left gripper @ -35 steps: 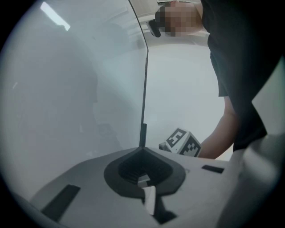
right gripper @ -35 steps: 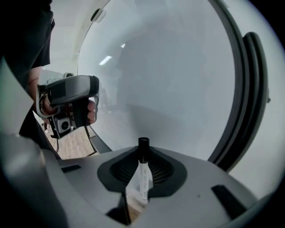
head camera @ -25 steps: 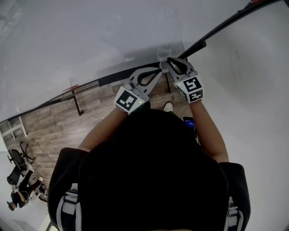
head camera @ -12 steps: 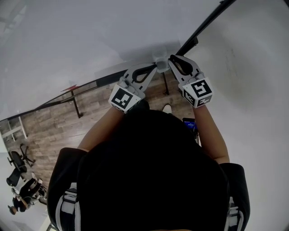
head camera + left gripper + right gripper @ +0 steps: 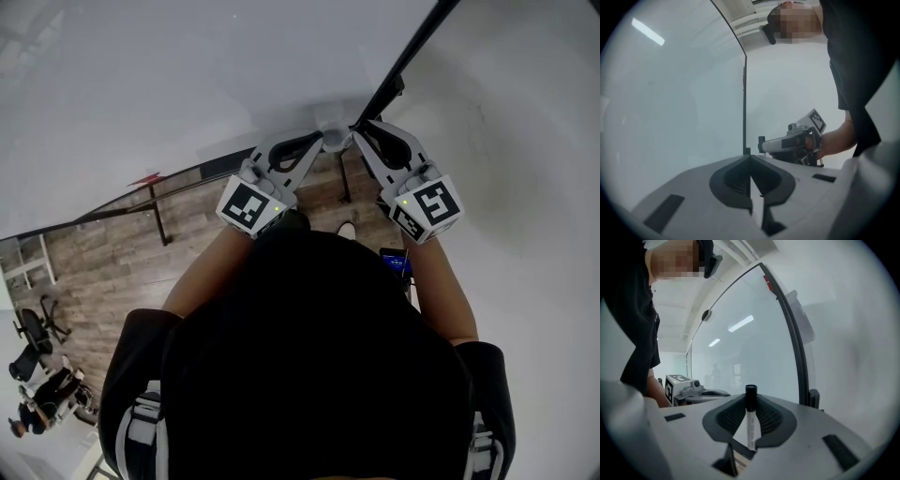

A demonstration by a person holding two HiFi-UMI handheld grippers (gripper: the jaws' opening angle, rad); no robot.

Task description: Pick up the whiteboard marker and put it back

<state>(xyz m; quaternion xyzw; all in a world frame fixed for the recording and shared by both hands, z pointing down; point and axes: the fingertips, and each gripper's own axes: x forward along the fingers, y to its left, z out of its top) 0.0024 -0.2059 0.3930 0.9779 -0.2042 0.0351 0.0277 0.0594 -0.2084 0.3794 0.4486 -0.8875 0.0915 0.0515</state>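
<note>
R gripper [image 5: 750, 404] is pinching the whiteboard marker [image 5: 751, 425] upright btw its jaws, up close to the board [image 5: 178, 84]. L gripper [image 5: 750, 165] sits just beside it, jaws pressed together.

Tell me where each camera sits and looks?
Head view: on the head, facing down at both arms, left gripper and right gripper.
Left gripper view: on the left gripper, facing its shut jaws and the board.
Right gripper view: on the right gripper, facing the marker it grips.
Shared: both gripper views show the other gripper.
</note>
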